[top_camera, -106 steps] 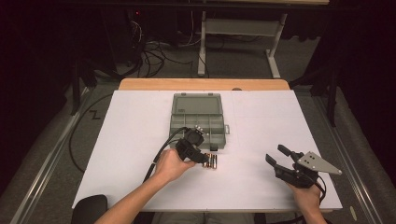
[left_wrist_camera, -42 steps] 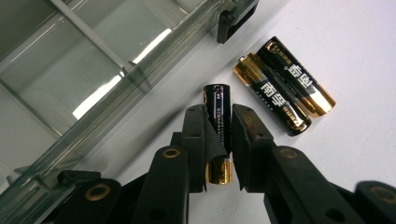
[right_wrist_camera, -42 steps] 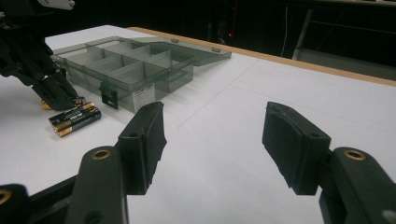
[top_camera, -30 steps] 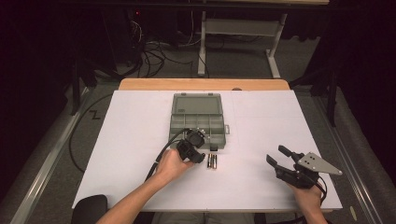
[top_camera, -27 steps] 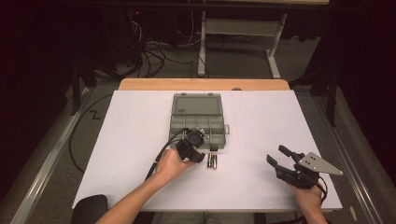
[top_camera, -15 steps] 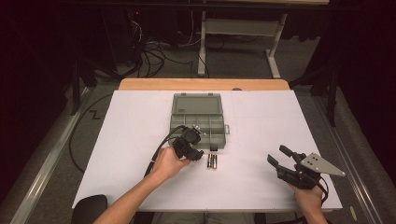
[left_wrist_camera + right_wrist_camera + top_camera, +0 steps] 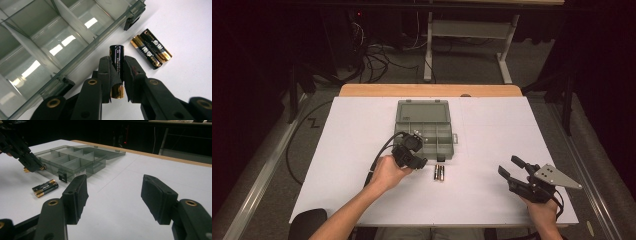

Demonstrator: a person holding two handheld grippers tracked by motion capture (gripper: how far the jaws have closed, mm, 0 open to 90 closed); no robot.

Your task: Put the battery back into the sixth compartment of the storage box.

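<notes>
Right gripper (image 7: 511, 172): lower right of the high view, jaws spread wide with nothing between them, resting on the white table (image 7: 492, 130).
Loose batteries (image 7: 439, 173): two side by side, centre of that view, just in front of the box.
Left gripper (image 7: 117, 67): jaws clamped on one black-and-gold battery (image 7: 116, 58), lifted off the table; earlier it hovered low beside the pair, now it sits up and left by the box's near wall.
Compartment box (image 7: 424, 131): open, grey, clear, upper centre; compartments look empty.
Meaning: pick is done; the drop into a compartment likely comes next.
</notes>
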